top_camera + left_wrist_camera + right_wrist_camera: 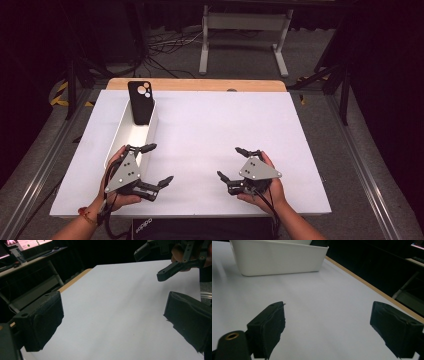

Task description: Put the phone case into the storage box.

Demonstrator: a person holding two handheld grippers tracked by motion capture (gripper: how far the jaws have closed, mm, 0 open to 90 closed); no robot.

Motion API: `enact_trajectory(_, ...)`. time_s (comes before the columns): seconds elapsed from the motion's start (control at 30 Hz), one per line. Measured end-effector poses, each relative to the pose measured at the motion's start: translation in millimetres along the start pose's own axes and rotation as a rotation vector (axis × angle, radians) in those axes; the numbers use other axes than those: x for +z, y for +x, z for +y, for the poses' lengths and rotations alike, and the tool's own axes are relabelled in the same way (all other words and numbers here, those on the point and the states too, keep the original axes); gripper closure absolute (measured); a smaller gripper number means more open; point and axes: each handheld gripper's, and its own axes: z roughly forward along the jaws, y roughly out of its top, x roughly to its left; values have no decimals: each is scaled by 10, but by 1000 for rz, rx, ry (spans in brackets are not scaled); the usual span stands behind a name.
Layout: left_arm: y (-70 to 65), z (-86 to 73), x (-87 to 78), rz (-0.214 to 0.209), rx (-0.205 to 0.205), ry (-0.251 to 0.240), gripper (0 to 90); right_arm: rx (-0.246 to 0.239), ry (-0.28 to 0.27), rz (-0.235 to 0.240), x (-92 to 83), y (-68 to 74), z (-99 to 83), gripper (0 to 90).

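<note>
no readable text, labels or numbers on anything

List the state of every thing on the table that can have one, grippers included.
Long white plastic bin: upright on the white table sheet, open-topped.
Black phone case with camera cut-outs: standing on end in the bin's far end, leaning on its rim.
Left gripper: open, holding nothing, beside the bin's near end.
Right gripper: open, holding nothing, over bare sheet.
</note>
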Motion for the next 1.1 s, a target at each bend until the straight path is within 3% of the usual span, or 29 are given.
enact_trajectory(0.33,-110,-91,49,-22,4,36,37,-3,6,-6,-63,34,-121,132)
enact_trajectory(0.7,-148,-284,60,-14,-2,74,52,-1,0,-11,-103,49,-178,132)
enact_trajectory(0.83,-147,-350,69,-10,-20,89,47,-9,-4,-14,-124,52,-192,130)
enact_trajectory(1.0,-126,-428,58,2,-70,95,39,-15,-12,-16,-147,49,-203,128)
enact_trajectory(1.1,-126,-448,37,9,-63,96,39,-15,-20,-23,-183,42,-210,127)
